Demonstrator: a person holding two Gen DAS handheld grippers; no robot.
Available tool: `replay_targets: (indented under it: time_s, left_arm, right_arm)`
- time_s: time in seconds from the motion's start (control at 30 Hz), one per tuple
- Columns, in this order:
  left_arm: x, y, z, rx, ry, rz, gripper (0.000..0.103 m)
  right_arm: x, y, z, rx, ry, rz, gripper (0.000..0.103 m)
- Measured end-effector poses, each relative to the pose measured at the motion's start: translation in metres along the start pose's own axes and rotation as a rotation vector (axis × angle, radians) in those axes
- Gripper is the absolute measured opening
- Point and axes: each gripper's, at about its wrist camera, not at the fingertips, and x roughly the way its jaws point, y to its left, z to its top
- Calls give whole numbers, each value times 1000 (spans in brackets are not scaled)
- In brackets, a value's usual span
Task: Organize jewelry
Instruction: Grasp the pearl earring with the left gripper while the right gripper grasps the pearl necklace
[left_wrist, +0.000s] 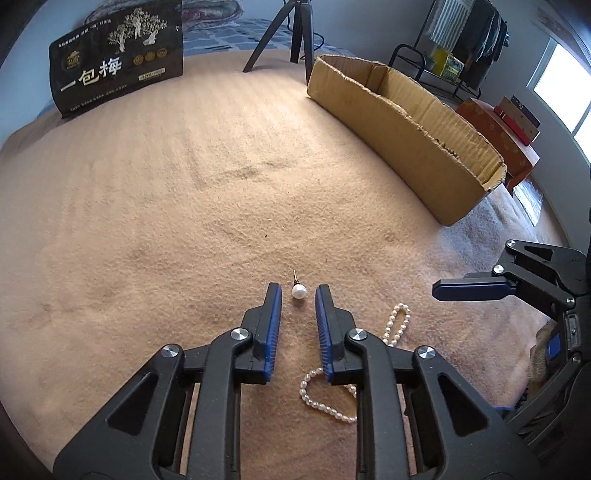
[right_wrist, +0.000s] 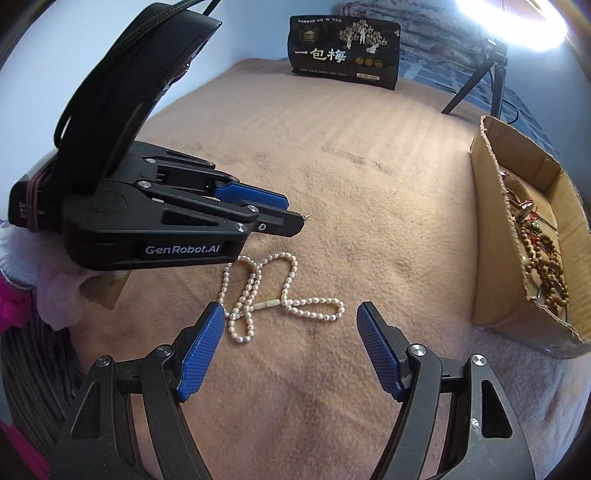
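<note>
Left view only: pearl earring (left_wrist: 299, 291) between left tongs (left_wrist: 298, 295), apart, post pointing away.
Right view only: beads in box (right_wrist: 491, 236); necklace (right_wrist: 266, 295) before right tongs (right_wrist: 290, 314), wide apart.

"一包梅" is printed in large white characters on the black bag (left_wrist: 118, 66), upper left; smaller lines there seem illegible. "GenRobot.AI" is read on the left claw (right_wrist: 295, 214).

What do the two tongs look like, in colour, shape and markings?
Both the left tongs and the right tongs have a black plastic frame of angular linkage arms with triangular cut-outs and silver round pivot screws. Each finger carries a blue ribbed pad. The right wrist view shows the left unit's side with white lettering "GenRobot.AI" and a black strap and braided cable on top.
</note>
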Motion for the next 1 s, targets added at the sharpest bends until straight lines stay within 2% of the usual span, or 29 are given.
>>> replay_targets:
  time_s: [0.13,0.3,0.8,0.9,1.0]
  left_arm:
    - [7,4,0,-16,5,-11,15]
    - [11,2,1,1,4,12,7]
    - [1,18,-6,-16,-10,35,7]
    - [-3,24,-9,-30,-15,41,7]
    - [-7,28,-13,-41,-18,47,7]
  right_arm:
    - [11,-3,4,-8,10,8,74]
    - [21,-1,10,-24,17,24,74]
    - [41,14,19,-68,66,87,75]
    - [43,21,20,-97,85,84,75]
    - [48,30,20,-133,109,38,75]
